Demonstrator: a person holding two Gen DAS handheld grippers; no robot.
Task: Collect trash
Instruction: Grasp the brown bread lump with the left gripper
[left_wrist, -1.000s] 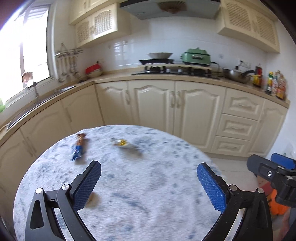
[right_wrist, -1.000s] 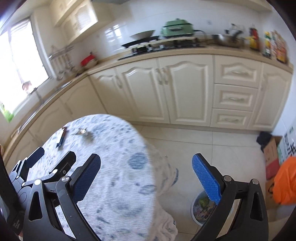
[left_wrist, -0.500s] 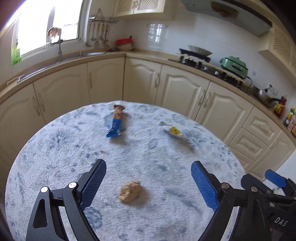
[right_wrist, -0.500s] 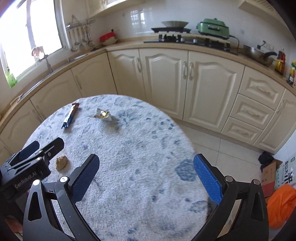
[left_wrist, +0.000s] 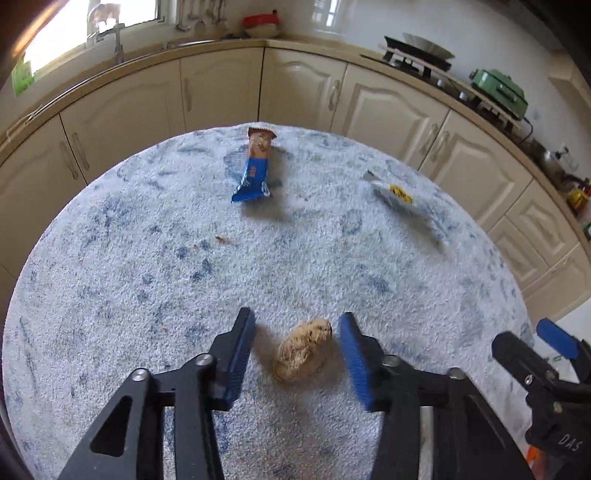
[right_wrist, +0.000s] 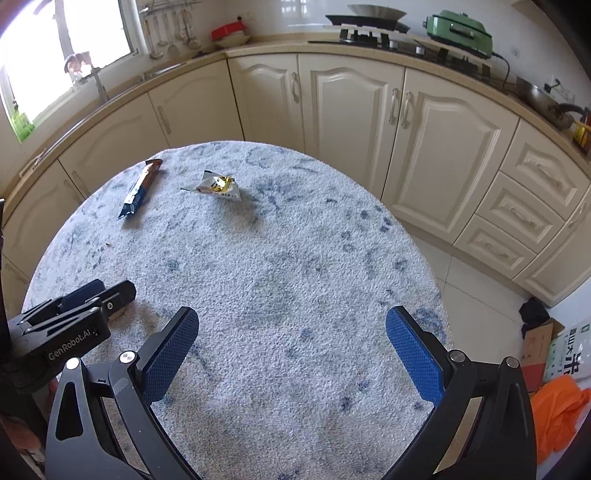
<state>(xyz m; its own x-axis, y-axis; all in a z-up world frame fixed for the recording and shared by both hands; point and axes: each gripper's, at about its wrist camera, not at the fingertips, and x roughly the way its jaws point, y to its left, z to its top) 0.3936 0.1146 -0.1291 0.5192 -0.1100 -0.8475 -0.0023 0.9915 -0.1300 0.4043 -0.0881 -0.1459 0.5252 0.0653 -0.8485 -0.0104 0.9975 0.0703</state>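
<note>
Tan crumpled wad (left_wrist: 303, 350) lies at the near edge of the round table (left_wrist: 110, 295), between the left gripper (left_wrist: 297, 338) fingers. Jaws have just been closing around it; both blue pads stand just clear of the wad, not yet pressing, so nothing is gripped. Wad's long axis runs near-left to far-right, skewed to the closing line: its far-right end sits close to the right pad, and the bigger gap is on the left side. Judgement: the right pad meets it first, and the wad may swivel before both pads seat.

Right gripper (right_wrist: 291, 350) hovers spread wide over bare cloth to the right, holding nothing. Left gripper is plainly the nearer one.

Still on the far side: blue bar wrapper (left_wrist: 255, 166) at far left, long axis near-to-far; clear wrapper (left_wrist: 397, 194) at far right. Both are well apart from either gripper.

Floor, right: orange bag (right_wrist: 557, 410).
</note>
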